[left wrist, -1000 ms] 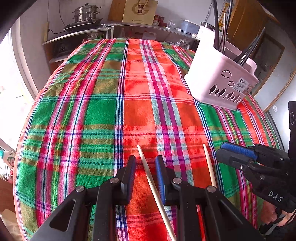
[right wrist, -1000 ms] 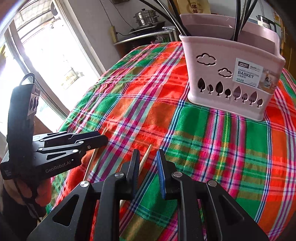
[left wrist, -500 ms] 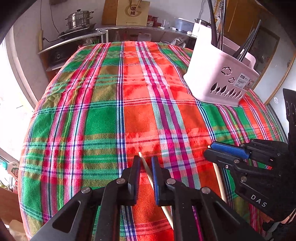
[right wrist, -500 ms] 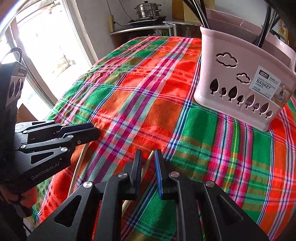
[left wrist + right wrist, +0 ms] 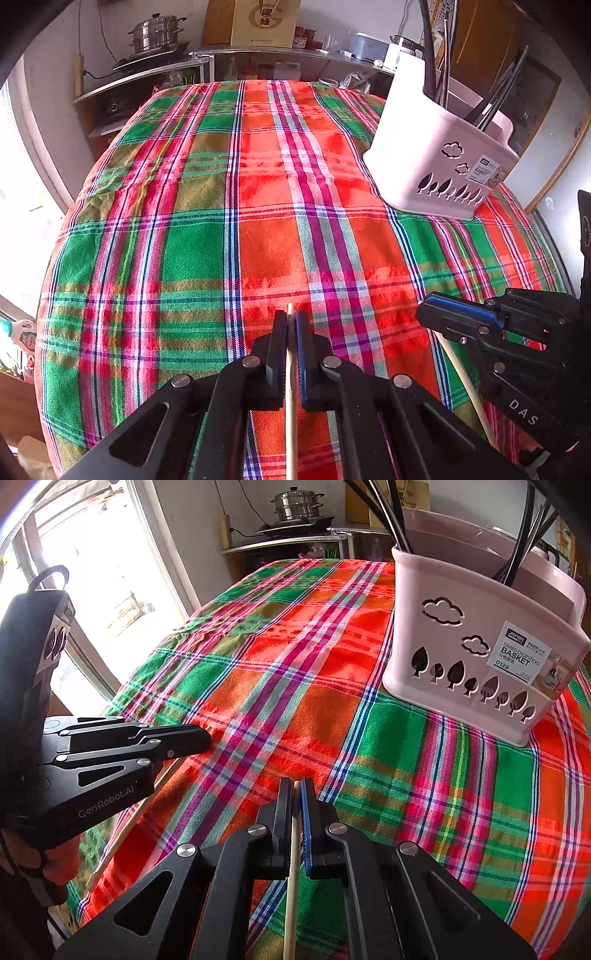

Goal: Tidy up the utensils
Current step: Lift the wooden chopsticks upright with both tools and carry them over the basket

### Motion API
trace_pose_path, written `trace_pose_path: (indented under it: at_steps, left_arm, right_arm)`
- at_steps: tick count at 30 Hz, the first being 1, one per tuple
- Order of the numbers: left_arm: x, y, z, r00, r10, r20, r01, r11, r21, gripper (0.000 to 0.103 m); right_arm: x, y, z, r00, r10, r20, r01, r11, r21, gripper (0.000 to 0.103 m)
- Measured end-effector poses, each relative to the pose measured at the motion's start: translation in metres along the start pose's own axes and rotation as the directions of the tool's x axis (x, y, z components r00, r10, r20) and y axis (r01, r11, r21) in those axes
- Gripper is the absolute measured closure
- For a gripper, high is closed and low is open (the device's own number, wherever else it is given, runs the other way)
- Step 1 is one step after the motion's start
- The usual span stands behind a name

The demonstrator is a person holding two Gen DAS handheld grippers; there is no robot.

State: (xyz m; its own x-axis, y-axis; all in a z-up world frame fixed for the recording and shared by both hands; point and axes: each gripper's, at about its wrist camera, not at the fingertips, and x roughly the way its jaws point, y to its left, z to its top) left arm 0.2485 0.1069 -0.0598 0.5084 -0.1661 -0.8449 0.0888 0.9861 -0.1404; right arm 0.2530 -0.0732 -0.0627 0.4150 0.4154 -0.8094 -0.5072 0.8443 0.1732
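Two pale wooden chopsticks lie on the plaid tablecloth [image 5: 258,240]. My left gripper [image 5: 291,317] is shut on one chopstick [image 5: 290,406], whose tip pokes out just past the pads. My right gripper [image 5: 295,786] is shut on the other chopstick [image 5: 291,878] in the same way. Each gripper shows in the other's view: the right gripper [image 5: 424,314] over its chopstick [image 5: 466,387], the left gripper [image 5: 205,738] over its chopstick [image 5: 125,834]. A pink divided basket [image 5: 436,162] [image 5: 480,657] stands further back on the right and holds several dark utensils.
The cloth [image 5: 295,686] drops over the table edge at the left, towards a bright window [image 5: 92,572]. Behind the table stand a metal shelf with a steel pot [image 5: 157,33], a cardboard box [image 5: 264,20] and jars.
Both grippers' jaws have gone from slightly apart around the chopsticks to pressed onto them. The hands have barely shifted.
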Motion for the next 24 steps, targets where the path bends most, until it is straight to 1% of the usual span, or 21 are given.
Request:
trace_pose_path:
  at_steps: [4, 7, 11, 17, 24]
  left_arm:
    - [-0.017, -0.002, 0.006, 0.999, -0.021, 0.032, 0.021, 1.0, -0.003, 0.099]
    - [-0.037, -0.006, 0.013, 0.996, -0.034, 0.077, 0.034, 0.999, 0.002, 0.099]
    - [-0.071, -0.014, 0.023, 0.988, -0.054, 0.147, 0.052, 0.999, 0.016, 0.099]
    - [-0.114, -0.028, 0.035, 0.968, -0.077, 0.238, 0.067, 0.997, 0.048, 0.099]
    - [-0.143, -0.045, 0.036, 0.951, -0.104, 0.291, 0.083, 0.993, 0.085, 0.099]
  right_arm:
    - [-0.016, -0.005, 0.005, 0.999, 0.01, 0.033, -0.01, 1.0, 0.005, 0.099]
    - [-0.034, -0.008, 0.01, 0.997, 0.012, 0.073, -0.012, 1.0, 0.005, 0.099]
    - [-0.064, -0.012, 0.017, 0.991, 0.011, 0.136, -0.012, 1.0, 0.004, 0.099]
    - [-0.111, -0.018, 0.027, 0.97, 0.001, 0.242, -0.004, 1.0, 0.009, 0.099]
    - [-0.156, -0.026, 0.025, 0.942, -0.018, 0.334, 0.011, 1.0, 0.025, 0.099]
